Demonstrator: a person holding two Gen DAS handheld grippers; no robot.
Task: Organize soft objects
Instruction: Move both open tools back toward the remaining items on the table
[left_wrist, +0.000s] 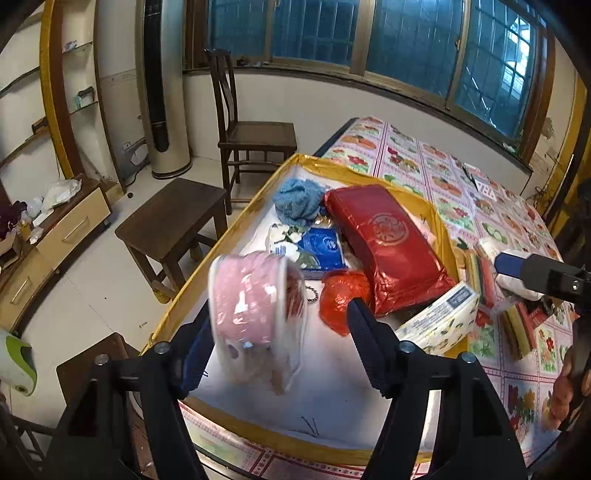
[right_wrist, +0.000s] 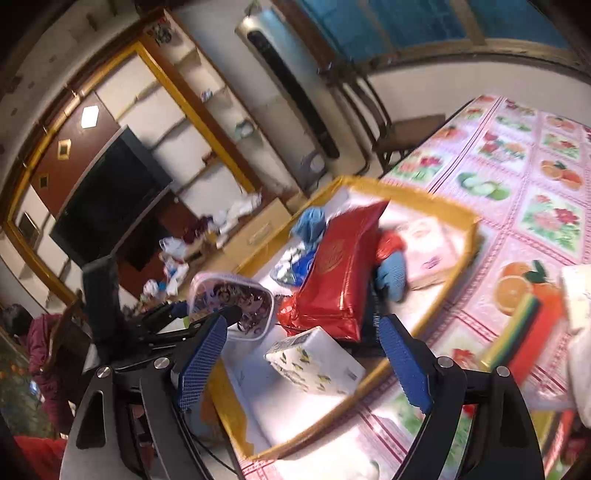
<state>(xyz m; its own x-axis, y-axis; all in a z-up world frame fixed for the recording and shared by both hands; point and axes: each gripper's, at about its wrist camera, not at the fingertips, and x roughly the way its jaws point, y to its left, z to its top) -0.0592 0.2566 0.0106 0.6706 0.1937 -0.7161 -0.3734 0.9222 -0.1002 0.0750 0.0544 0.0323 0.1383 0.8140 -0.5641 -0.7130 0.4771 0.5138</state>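
A pink pouch in clear plastic (left_wrist: 255, 317), blurred at centre frame of the left wrist view, sits between the spread fingers of the left claw (left_wrist: 280, 314), whose jaws stand wide and appear not to clamp it; whether a finger touches it cannot be told; it hangs over the near end of a gold-edged white tray (left_wrist: 236, 229) on the fruit-print tabletop (left_wrist: 436, 166); deeper in the tray lie a red foil package (left_wrist: 391, 247), a red crinkled bag (left_wrist: 340, 299), a blue knit cloth (left_wrist: 299, 201) and a blue tissue pack (left_wrist: 321, 249); a floral tissue pack (left_wrist: 439, 319) leans on the tray's right rim; in the right wrist view the right claw (right_wrist: 306, 354) is open and empty above that floral pack, lower centre of the frame; striped sponges (left_wrist: 480, 275) rest on the tabletop beside the tray at right.
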